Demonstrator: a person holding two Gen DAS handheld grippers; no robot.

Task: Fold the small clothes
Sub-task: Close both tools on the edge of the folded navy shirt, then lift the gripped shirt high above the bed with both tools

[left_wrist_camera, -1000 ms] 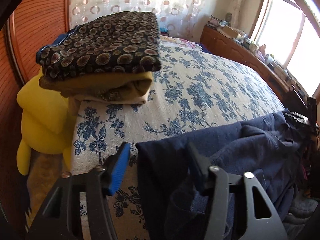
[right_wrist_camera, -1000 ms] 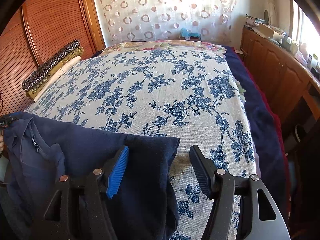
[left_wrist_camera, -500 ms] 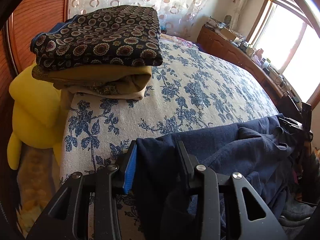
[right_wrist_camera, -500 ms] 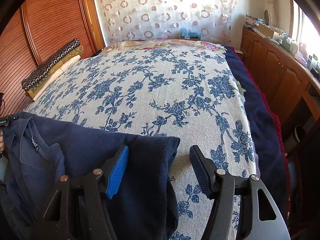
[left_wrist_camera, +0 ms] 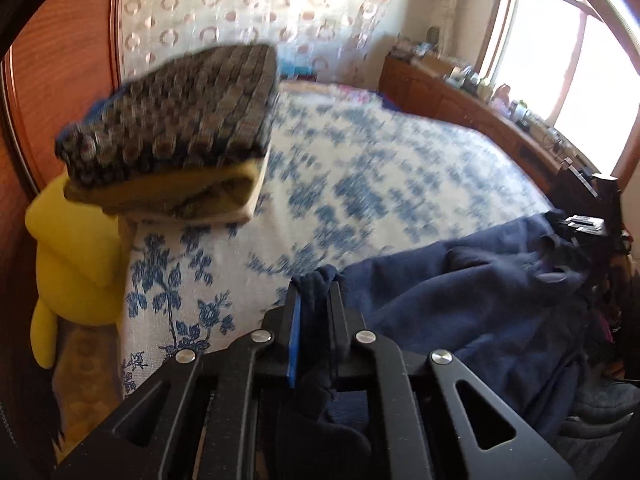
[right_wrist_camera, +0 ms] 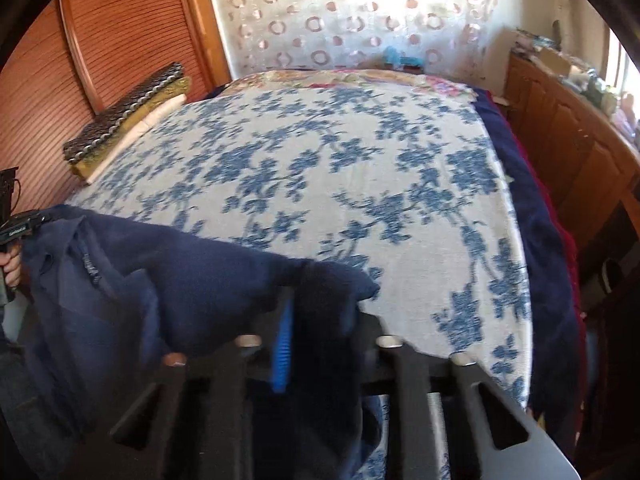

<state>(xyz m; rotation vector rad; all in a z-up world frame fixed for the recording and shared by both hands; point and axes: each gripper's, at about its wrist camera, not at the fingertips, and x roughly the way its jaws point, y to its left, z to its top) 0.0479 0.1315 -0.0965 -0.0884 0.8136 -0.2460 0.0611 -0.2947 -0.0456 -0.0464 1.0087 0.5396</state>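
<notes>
A dark navy garment [left_wrist_camera: 460, 300] [right_wrist_camera: 132, 280] lies along the near edge of a bed with a blue-flowered cover [left_wrist_camera: 360, 184] [right_wrist_camera: 320, 184]. In the left wrist view my left gripper [left_wrist_camera: 314, 292] is closing, its jaws pinching one corner of the navy cloth, which bunches up between the pads. In the right wrist view my right gripper [right_wrist_camera: 304, 312] is closing too, pressed on the opposite corner of the same garment. The other gripper and a hand [right_wrist_camera: 12, 264] show at the left edge of the right wrist view.
A stack of folded clothes [left_wrist_camera: 176, 136] [right_wrist_camera: 128, 116] rests on the bed's left side, a dotted dark piece on top. A yellow cushion [left_wrist_camera: 76, 252] sits beside the bed below it. A wooden sideboard [left_wrist_camera: 480, 112] [right_wrist_camera: 568, 148] with clutter runs along the right.
Both grippers have gone from wide open around the navy garment to closed on its two corners. The left gripper has shifted and lifted a little; the right stayed where it was.
</notes>
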